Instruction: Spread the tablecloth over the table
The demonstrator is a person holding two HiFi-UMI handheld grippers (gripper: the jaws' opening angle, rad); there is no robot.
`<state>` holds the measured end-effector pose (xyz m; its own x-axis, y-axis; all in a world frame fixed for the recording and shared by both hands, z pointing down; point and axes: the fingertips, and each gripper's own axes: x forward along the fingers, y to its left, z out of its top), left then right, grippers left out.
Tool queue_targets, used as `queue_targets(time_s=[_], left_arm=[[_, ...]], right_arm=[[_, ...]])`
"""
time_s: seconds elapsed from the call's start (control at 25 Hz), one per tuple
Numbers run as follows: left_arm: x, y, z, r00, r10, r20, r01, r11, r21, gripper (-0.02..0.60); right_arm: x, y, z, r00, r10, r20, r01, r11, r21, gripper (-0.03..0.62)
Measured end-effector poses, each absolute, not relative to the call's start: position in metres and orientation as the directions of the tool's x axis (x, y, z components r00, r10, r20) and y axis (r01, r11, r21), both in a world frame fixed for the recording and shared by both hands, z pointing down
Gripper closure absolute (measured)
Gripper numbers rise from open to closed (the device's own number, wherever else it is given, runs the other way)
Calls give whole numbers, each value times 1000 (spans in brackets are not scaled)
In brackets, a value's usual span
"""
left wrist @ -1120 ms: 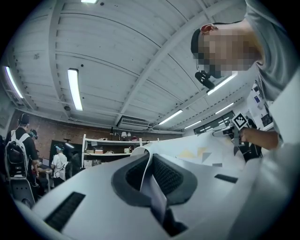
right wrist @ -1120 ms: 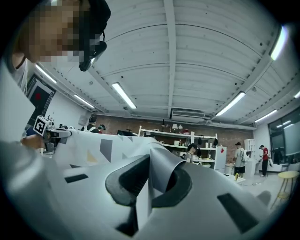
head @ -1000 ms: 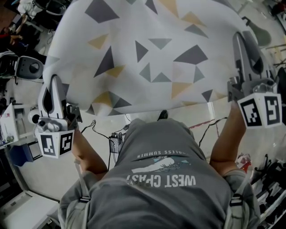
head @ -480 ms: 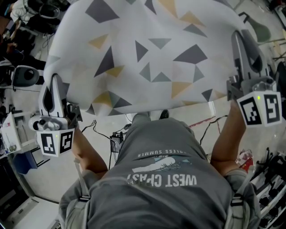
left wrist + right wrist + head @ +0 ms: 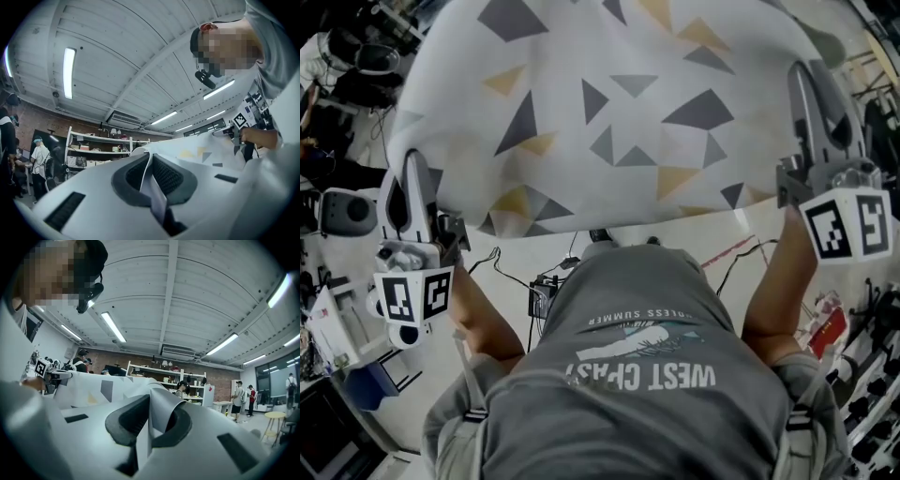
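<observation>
The tablecloth (image 5: 609,112), white with grey and yellow triangles, hangs stretched in the air in front of the person. It fills the upper half of the head view and hides what lies beyond it. My left gripper (image 5: 414,167) is shut on its near left corner, and in the left gripper view a fold of cloth (image 5: 152,185) is pinched between the pads. My right gripper (image 5: 811,77) is shut on the near right corner, the cloth edge (image 5: 145,427) clamped between its pads. Each gripper view shows the cloth running across to the other gripper.
Below the cloth lies a pale floor with black cables (image 5: 492,262) and a small black box (image 5: 546,298). Gear and stands crowd the left edge (image 5: 342,211) and right edge (image 5: 862,356). Shelves (image 5: 164,371), several standing people and a stool (image 5: 274,420) are farther off.
The floor and the gear at the left have slid down the head view as the person moves with the cloth. Both grips on the corners are unchanged.
</observation>
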<state>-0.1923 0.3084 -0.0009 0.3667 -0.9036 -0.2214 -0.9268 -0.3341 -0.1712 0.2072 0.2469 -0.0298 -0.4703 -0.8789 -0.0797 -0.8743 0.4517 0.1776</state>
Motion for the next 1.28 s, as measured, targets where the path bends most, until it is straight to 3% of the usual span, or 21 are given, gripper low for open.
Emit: queue_targets(time_s=[0.24,0.72,1.28], left_arm=[[-245,244,10,418,-883,-213,-907,-394,-146,581],[-269,213,22,455,-866,-207,-890,-438,-126,581],[-281,179,28,409,-893,-188,-912,-389,-133,581]], right_arm=[[157,206,-26,-412,-910,-53,-897,395,199,582],[140,189,-20,-365,-930,-40,-915,350,199,580],[129,130,-9,-413,-910,-40,-899,400,180,580]])
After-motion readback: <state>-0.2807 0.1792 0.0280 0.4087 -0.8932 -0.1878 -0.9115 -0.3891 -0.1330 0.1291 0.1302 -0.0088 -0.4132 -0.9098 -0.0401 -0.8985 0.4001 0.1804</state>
